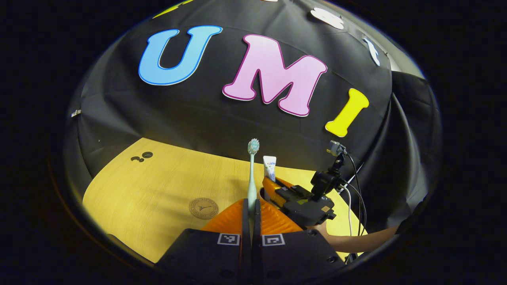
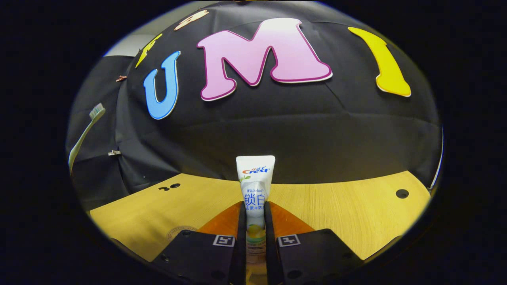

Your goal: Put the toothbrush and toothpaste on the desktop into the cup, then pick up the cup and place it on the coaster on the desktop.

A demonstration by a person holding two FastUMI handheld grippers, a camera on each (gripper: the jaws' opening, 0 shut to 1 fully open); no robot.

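My left gripper (image 1: 251, 206) is shut on a pale green toothbrush (image 1: 252, 178), which stands upright with its bristle head on top. Down on the wooden desktop (image 1: 158, 186), left of my fingers, lies a round brown coaster (image 1: 203, 208). To the right, the other gripper (image 1: 307, 202) holds a white toothpaste tube (image 1: 269, 167) upright. In the right gripper view my right gripper (image 2: 253, 221) is shut on the toothpaste tube (image 2: 254, 186), which points up between the fingers. The toothbrush (image 2: 85, 132) slants at the far left there, and an edge of the coaster (image 2: 178, 230) peeks out beside my left finger.
The black cloth wall rises behind the desk. Small dark holes mark the desktop at the far left (image 1: 141, 156) and far right (image 2: 402, 193). A forearm (image 1: 356, 239) and cables (image 1: 354, 190) are at the right of the left gripper view.
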